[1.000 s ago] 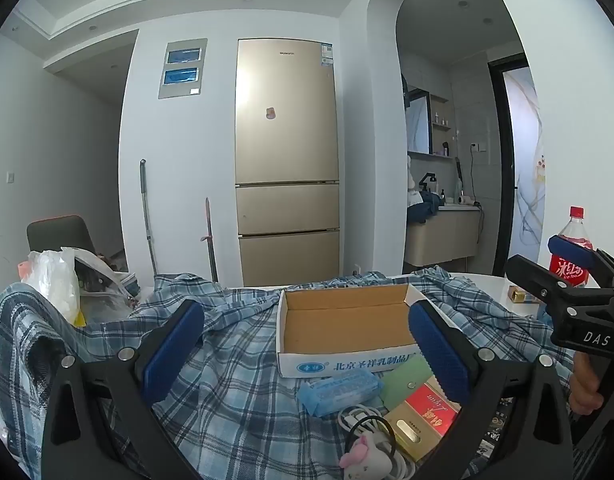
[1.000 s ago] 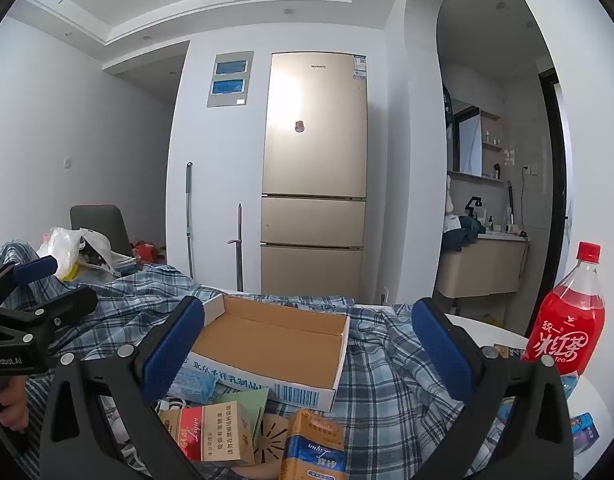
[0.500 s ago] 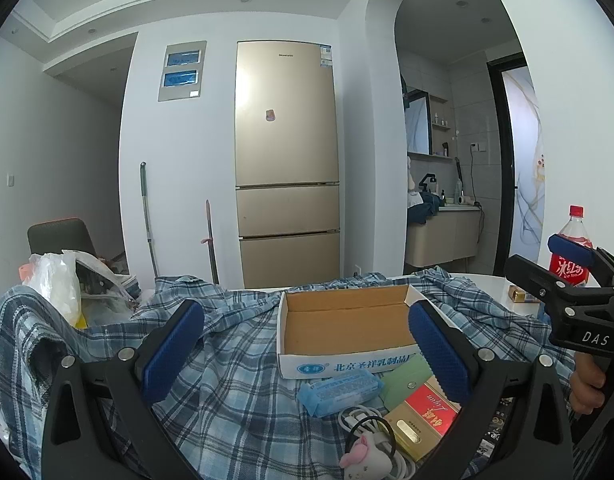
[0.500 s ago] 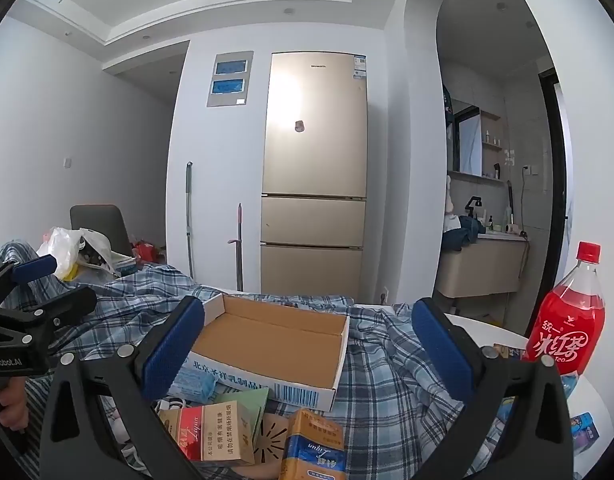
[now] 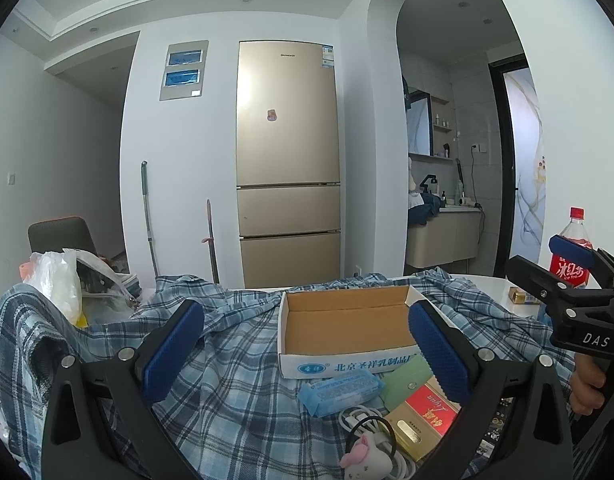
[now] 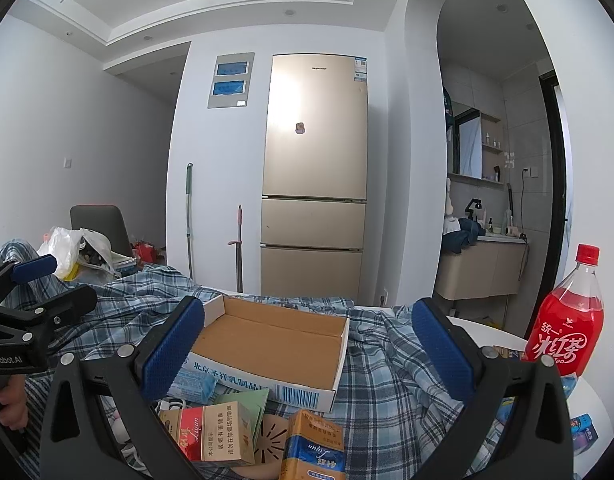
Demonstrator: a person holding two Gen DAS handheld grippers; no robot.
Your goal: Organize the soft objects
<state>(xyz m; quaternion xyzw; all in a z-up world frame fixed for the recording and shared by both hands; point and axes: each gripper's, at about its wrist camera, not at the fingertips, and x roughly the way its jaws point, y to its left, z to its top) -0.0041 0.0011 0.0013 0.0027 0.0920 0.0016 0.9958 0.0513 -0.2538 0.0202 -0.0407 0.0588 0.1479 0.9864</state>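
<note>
A blue plaid shirt point(image 5: 231, 364) lies spread over the table, also in the right wrist view point(image 6: 387, 376). On it sits an empty open cardboard box point(image 5: 347, 328) point(image 6: 267, 344). In front of the box lie a blue tissue pack point(image 5: 339, 394), a red and gold carton point(image 5: 423, 420) point(image 6: 211, 432), an orange carton point(image 6: 315, 448), a white cable with a pink toy point(image 5: 367, 456). My left gripper point(image 5: 307, 354) is open and empty above the shirt. My right gripper point(image 6: 307, 354) is open and empty above the box's near edge.
A red drink bottle point(image 6: 567, 320) point(image 5: 571, 256) stands at the table's right. A white plastic bag point(image 5: 63, 284) lies at the left. Small boxes point(image 6: 583, 432) sit at the right edge. A fridge point(image 5: 287, 160) stands behind.
</note>
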